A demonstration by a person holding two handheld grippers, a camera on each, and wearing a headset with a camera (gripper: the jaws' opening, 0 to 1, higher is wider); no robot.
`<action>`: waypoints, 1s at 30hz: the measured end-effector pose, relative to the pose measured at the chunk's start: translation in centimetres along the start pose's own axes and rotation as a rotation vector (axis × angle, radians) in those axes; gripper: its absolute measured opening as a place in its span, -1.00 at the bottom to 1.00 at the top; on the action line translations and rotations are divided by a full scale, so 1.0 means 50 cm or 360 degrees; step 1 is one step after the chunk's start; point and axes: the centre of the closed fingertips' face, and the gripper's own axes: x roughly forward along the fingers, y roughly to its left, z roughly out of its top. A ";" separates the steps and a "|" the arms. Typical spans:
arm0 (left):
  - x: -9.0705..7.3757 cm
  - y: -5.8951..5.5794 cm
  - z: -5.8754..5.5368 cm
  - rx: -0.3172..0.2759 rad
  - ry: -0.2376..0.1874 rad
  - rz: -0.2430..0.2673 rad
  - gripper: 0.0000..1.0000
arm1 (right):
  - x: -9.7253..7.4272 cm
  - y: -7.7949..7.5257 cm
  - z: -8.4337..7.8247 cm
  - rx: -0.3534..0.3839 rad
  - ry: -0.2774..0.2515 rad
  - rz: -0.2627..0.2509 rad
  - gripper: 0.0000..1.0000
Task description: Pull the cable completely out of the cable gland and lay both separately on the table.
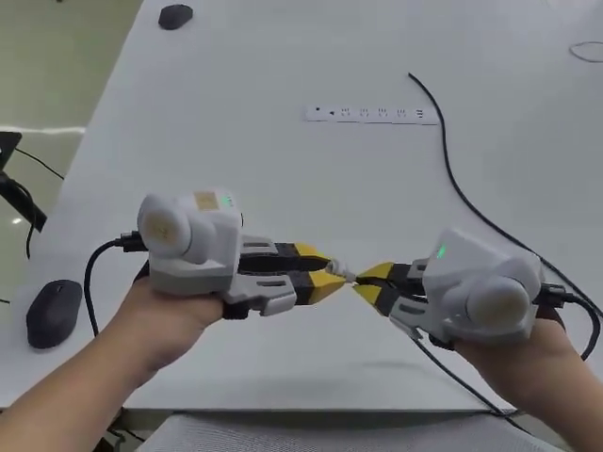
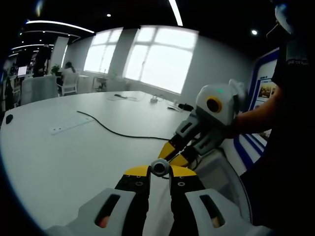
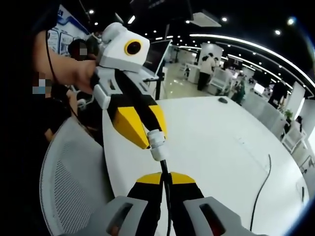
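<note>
A small white cable gland (image 3: 158, 144) is pinched between the yellow tips of my left gripper (image 1: 332, 273), which is shut on it; in the left gripper view the gland (image 2: 160, 167) shows end-on above the jaws. A thin black cable (image 3: 165, 177) leaves the gland and runs straight into my right gripper (image 1: 366, 280), which is shut on the cable just behind the gland. Both grippers meet tip to tip above the near edge of the white table (image 1: 283, 169). The cable still sits inside the gland.
A white power strip (image 1: 372, 115) lies mid-table, with a black cord (image 1: 452, 179) curving from it toward the right. A black mouse (image 1: 53, 311) rests at the left edge, another dark mouse (image 1: 175, 15) far back. A mesh chair (image 3: 69, 187) stands below the table edge.
</note>
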 end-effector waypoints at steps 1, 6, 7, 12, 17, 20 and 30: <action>0.000 0.000 0.000 -0.0002 -0.0002 0.0000 -0.70 | 0.000 -0.001 -0.001 0.0026 -0.0001 0.0001 -1.00; 0.002 -0.002 0.003 0.0004 -0.0006 0.0003 -0.70 | 0.000 -0.002 -0.009 0.0095 0.0012 0.0002 -1.00; 0.002 -0.001 0.002 0.0006 -0.0003 0.0003 -0.70 | 0.000 -0.002 -0.009 0.0107 0.0011 0.0003 -1.00; 0.002 -0.002 0.004 0.0016 -0.0010 0.0010 -0.70 | 0.000 -0.003 -0.018 0.0131 0.0026 0.0002 -1.00; 0.002 -0.003 0.005 0.0017 -0.0018 0.0012 -0.70 | -0.001 -0.006 -0.036 0.0119 0.0067 -0.0010 -1.00; -0.003 0.001 0.013 -0.0007 -0.0051 0.0018 -0.70 | -0.003 -0.013 -0.046 0.0100 0.0075 -0.0029 -1.00; -0.003 0.013 -0.003 -0.0005 -0.0047 0.0061 -0.70 | -0.008 -0.053 -0.033 0.0207 0.0049 -0.0088 -1.00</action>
